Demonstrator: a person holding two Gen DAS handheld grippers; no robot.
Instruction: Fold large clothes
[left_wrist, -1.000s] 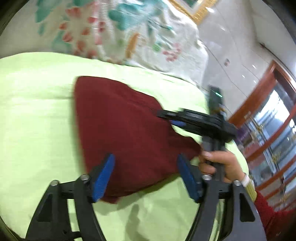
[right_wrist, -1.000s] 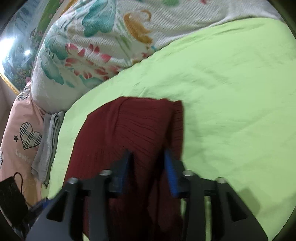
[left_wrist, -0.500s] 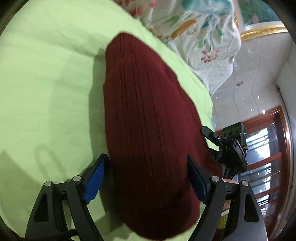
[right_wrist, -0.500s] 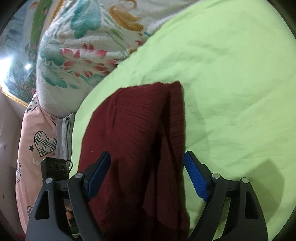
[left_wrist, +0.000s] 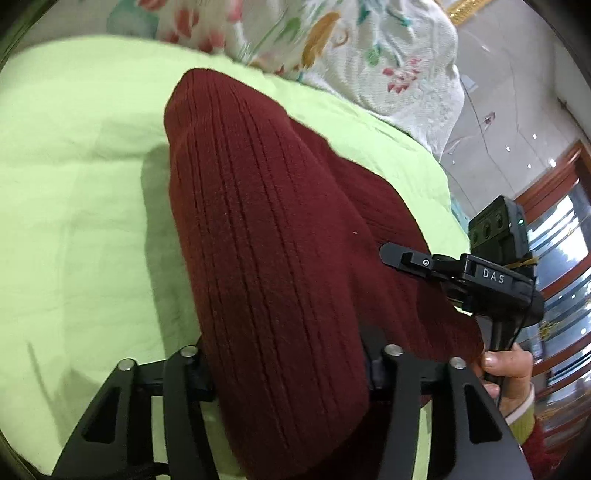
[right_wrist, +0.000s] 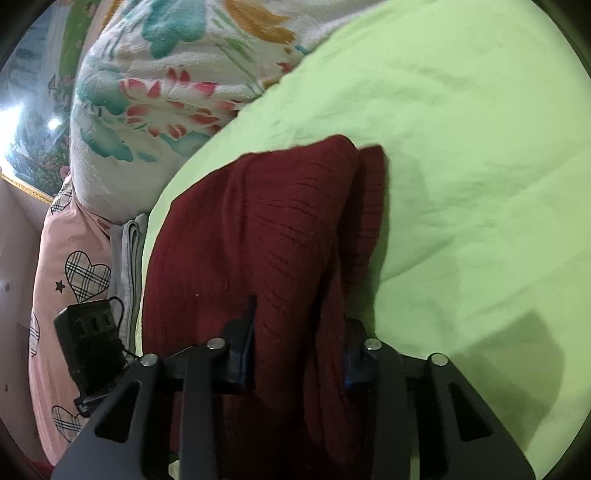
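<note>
A dark red ribbed knit sweater, folded into a thick bundle, lies on a light green bedsheet. My left gripper has closed on its near end; the fabric bulges up between the jaws and hides the pads. In the right wrist view the same sweater is pinched at its near end by my right gripper, whose blue pads press into the fabric. The right gripper also shows in the left wrist view, at the sweater's right edge, held by a hand.
A floral quilt is heaped at the far side of the bed. A pink pillow with heart prints and a grey folded cloth lie left of the sweater. Wooden doors with glass stand to the right.
Both grippers were wide open around the sweater half a second ago. Both have now closed on its near end. The sweater bundle sits a little higher between the jaws.
</note>
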